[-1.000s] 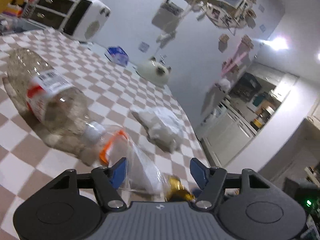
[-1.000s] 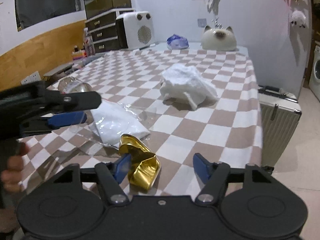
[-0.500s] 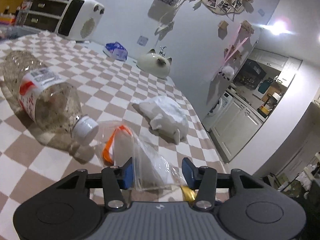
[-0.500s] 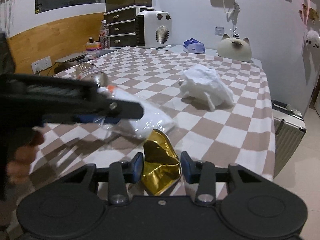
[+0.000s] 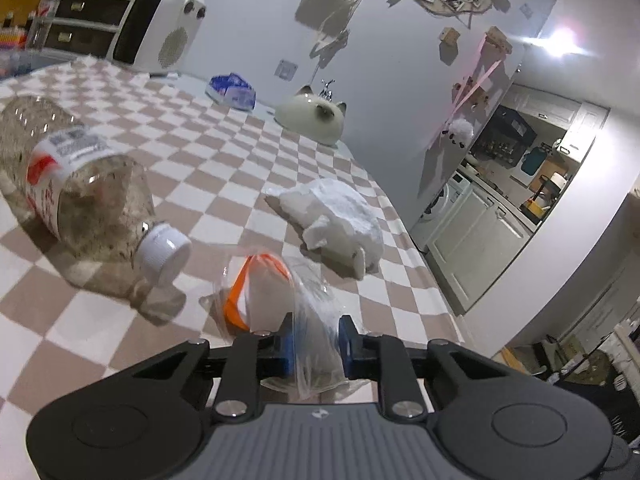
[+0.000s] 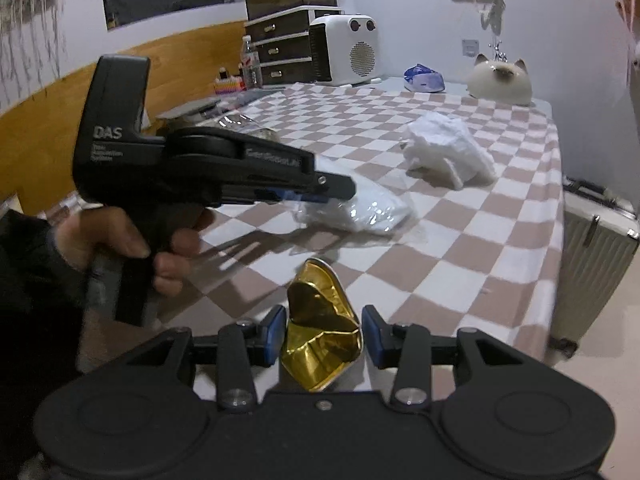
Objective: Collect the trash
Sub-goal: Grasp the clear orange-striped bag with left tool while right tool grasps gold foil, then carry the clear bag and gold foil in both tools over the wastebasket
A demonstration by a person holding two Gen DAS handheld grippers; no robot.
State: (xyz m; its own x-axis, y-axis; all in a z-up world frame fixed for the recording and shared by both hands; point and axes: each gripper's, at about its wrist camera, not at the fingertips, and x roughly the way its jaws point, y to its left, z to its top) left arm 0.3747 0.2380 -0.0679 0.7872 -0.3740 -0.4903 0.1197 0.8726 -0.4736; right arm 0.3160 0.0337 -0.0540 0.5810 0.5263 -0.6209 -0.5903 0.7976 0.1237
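The clear bag (image 5: 308, 312), light, limp and slippery, lies near the table's (image 5: 248, 168) front edge; we take it by its bunched near end. Our left gripper (image 5: 315, 342) has just closed and now pinches it. Our right gripper (image 6: 323, 334) has narrowed around the stiff, crumpled gold wrapper (image 6: 320, 340), clamping it.

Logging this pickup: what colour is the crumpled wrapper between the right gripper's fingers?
Shiny gold. The crumpled wrapper shows best in the right wrist view.

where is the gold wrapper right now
In the right wrist view, the gold wrapper sits between the right gripper pads at the table's near edge.
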